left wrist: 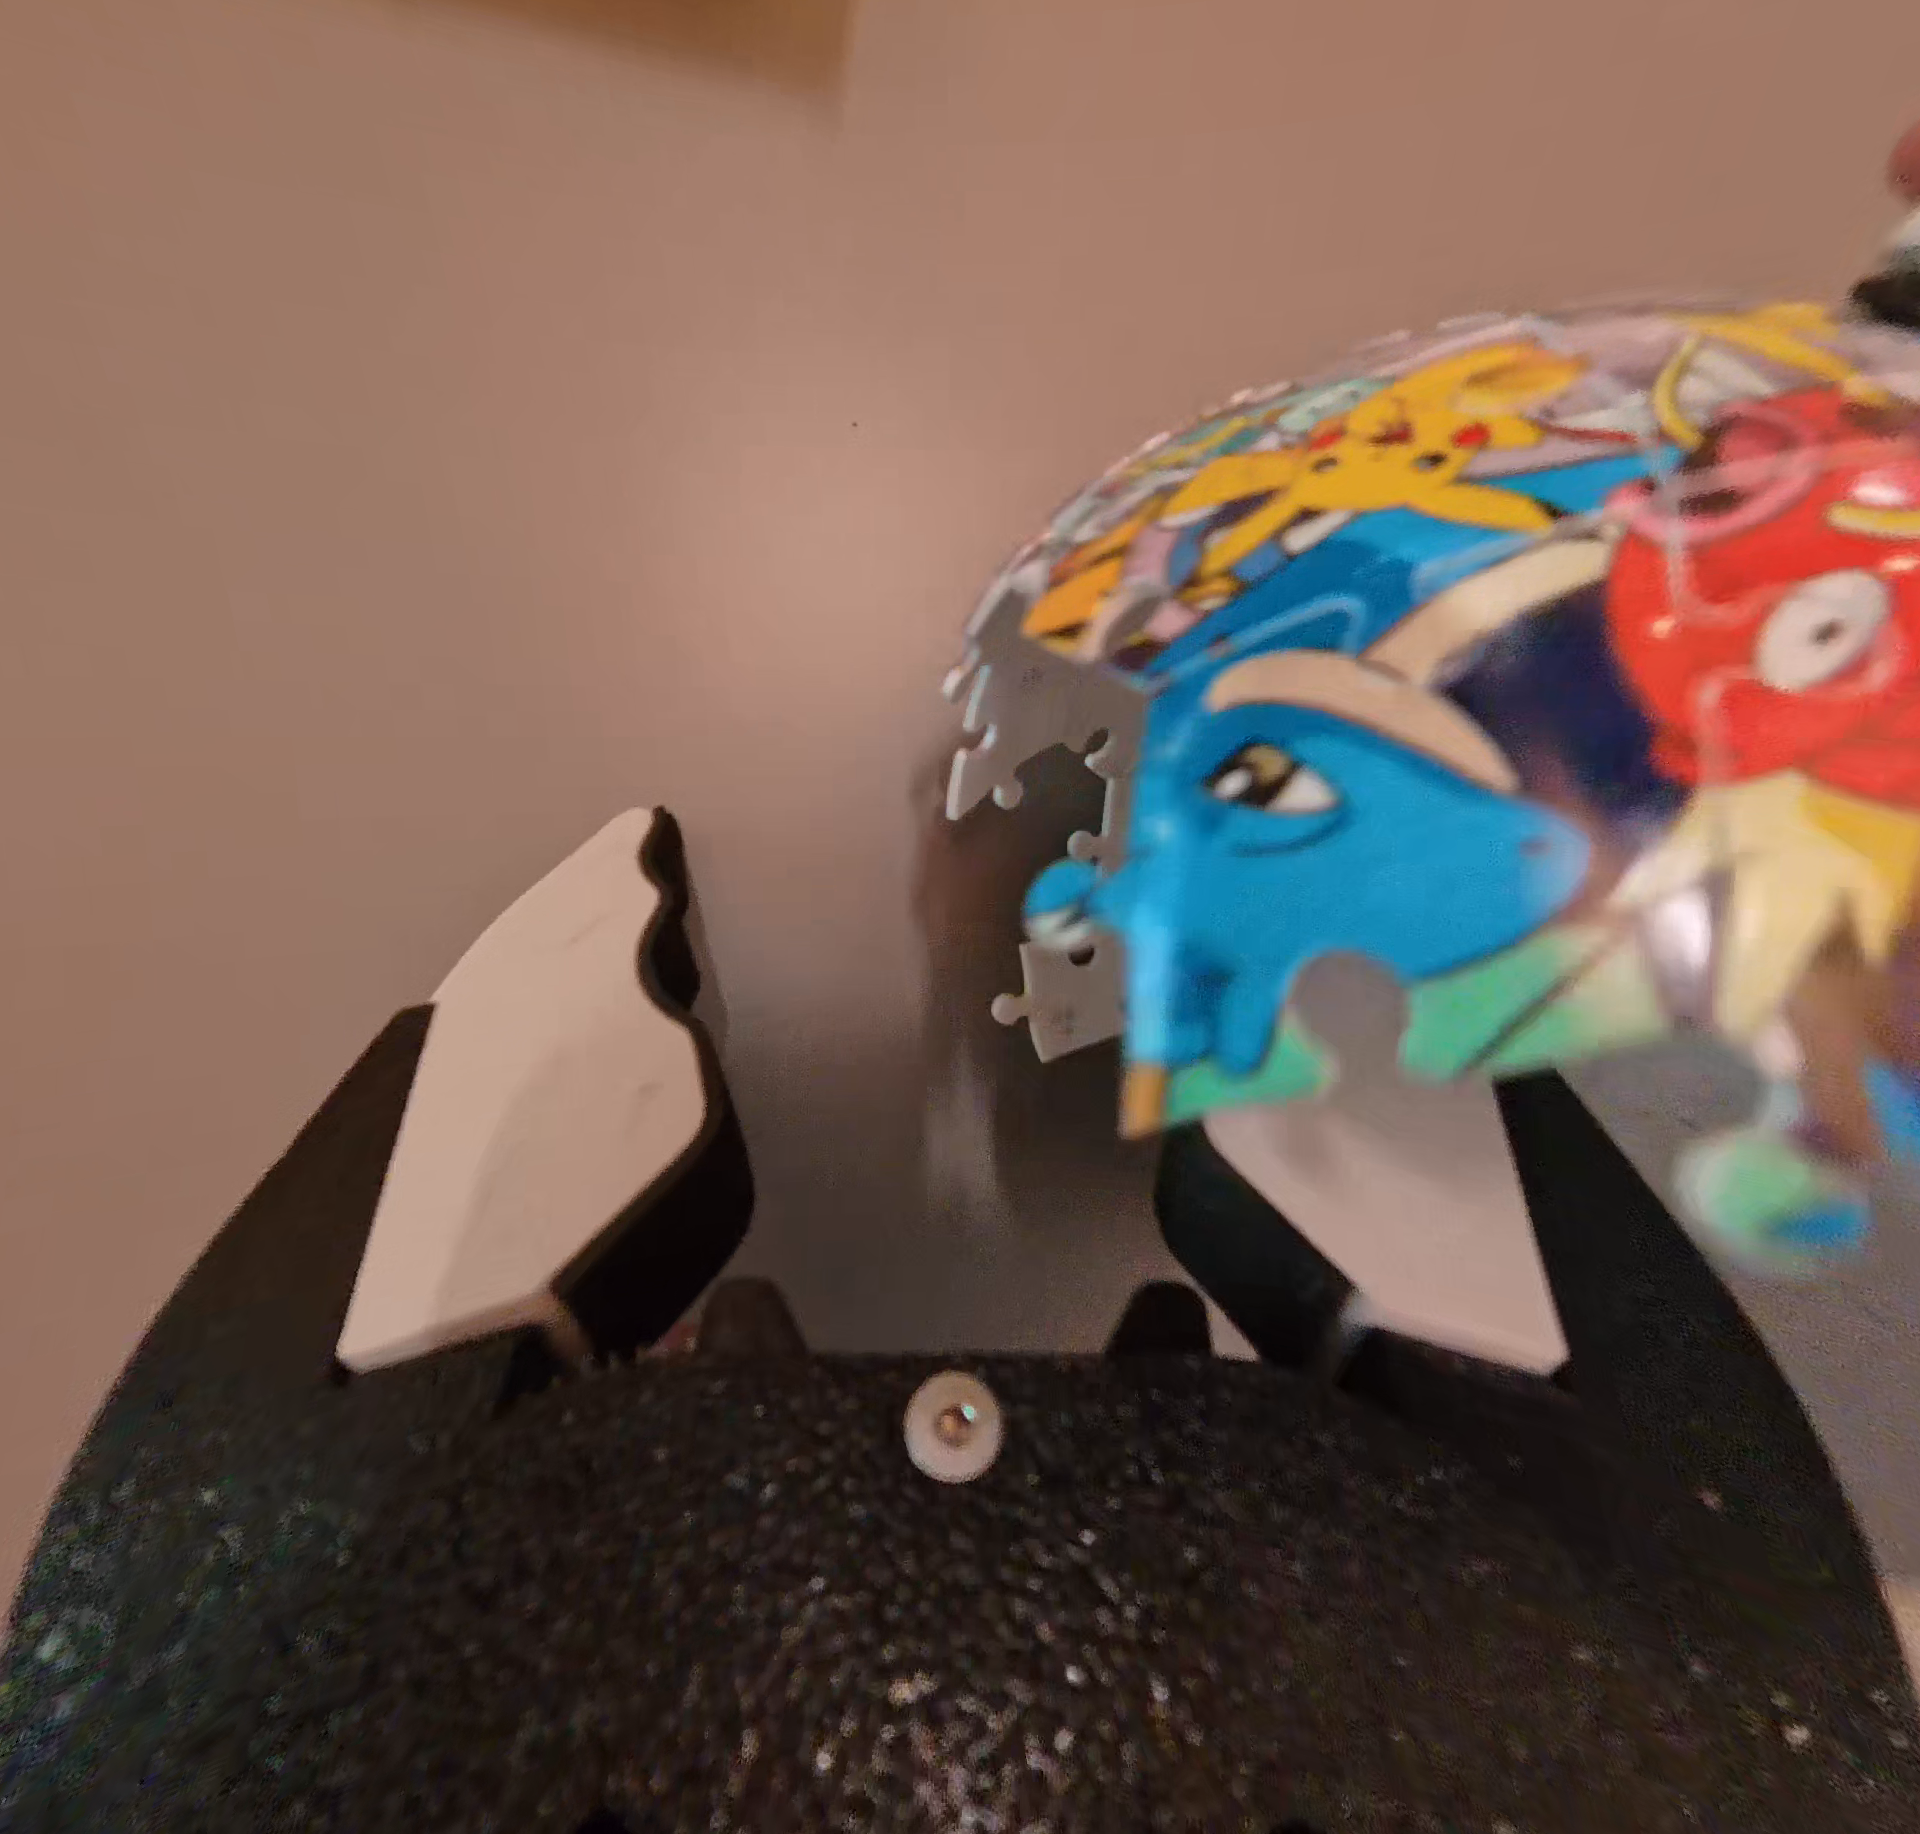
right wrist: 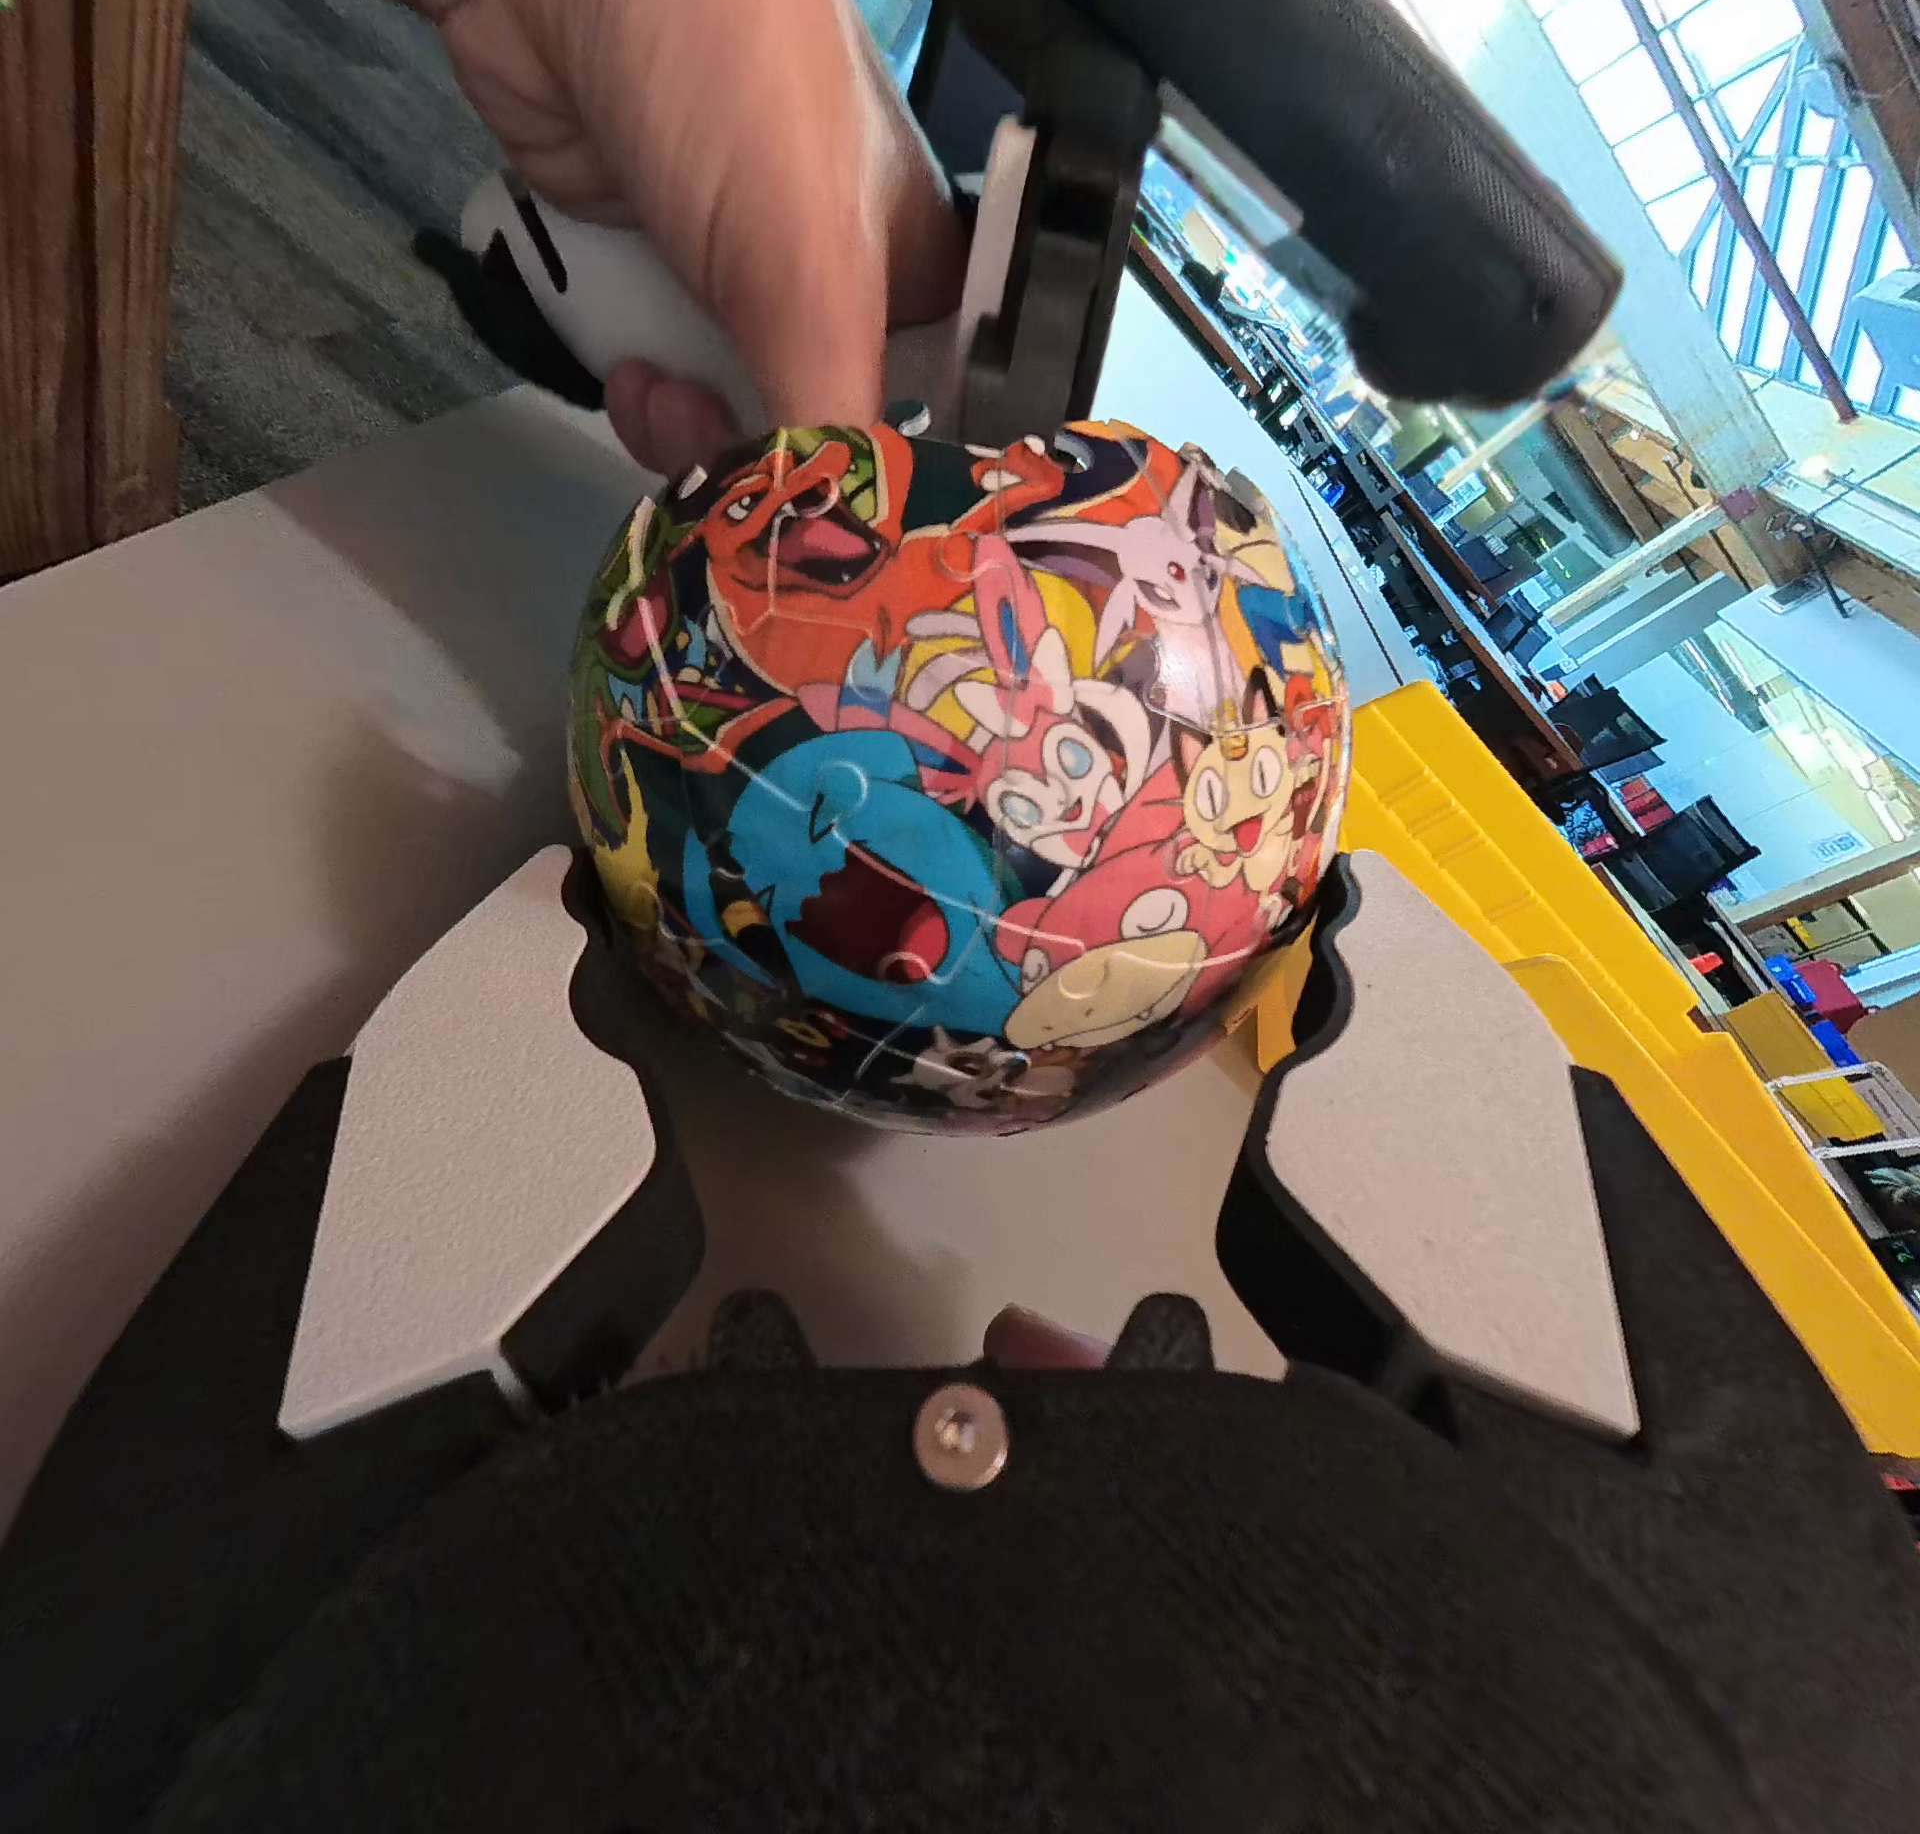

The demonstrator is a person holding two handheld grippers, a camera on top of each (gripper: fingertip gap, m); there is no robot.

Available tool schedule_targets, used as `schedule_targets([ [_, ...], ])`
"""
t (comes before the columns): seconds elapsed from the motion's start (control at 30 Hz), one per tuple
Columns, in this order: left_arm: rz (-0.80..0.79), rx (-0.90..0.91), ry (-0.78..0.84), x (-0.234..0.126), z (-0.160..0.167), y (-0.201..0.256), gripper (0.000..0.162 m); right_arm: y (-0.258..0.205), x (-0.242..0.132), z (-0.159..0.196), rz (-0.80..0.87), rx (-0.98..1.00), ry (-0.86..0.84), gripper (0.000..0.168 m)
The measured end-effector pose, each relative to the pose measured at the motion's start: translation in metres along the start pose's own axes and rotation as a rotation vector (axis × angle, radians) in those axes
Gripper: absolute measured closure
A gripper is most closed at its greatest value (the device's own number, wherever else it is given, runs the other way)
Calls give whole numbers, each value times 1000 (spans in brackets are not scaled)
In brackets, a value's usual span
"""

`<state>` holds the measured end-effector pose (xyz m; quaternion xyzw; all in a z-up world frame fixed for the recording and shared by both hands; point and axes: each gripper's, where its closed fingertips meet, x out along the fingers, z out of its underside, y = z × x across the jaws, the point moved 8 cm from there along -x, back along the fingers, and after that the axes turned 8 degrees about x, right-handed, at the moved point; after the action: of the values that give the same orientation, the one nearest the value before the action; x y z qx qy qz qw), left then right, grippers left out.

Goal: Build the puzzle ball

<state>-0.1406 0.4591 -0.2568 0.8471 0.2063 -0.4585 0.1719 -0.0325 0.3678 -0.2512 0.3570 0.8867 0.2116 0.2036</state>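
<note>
The puzzle ball (right wrist: 935, 776) is a glossy sphere covered in colourful cartoon creatures. My right gripper (right wrist: 961, 906) is shut on it, one finger on each side of its lower half, holding it above the white table (right wrist: 260, 745). In the left wrist view the ball (left wrist: 1455, 745) fills the right side, blurred. Its left edge is an open gap with jagged grey piece backs (left wrist: 1029, 735). My left gripper (left wrist: 935, 953) is open and empty; the ball hides its right fingertip. In the right wrist view a hand (right wrist: 675, 122) holds the left gripper (right wrist: 1018, 330) at the ball's far top.
A yellow bin (right wrist: 1507, 953) stands just right of the ball. A wooden panel (right wrist: 83, 226) is at the far left. A black cylinder (right wrist: 1351, 122) crosses the top. Shelves and windows lie beyond the table's right edge.
</note>
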Motion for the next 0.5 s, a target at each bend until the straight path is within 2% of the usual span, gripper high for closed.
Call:
schedule_targets([
  [0.03,4,-12,18,-4,0,-5,67,0,0,0,0,0,0,41],
  [0.17,-98,60,18,-10,7,-21,65,0,0,0,-1,0,1,41],
  [0.5,-99,131,-67,2,9,-10,63,0,1,-1,-3,-3,6,41],
])
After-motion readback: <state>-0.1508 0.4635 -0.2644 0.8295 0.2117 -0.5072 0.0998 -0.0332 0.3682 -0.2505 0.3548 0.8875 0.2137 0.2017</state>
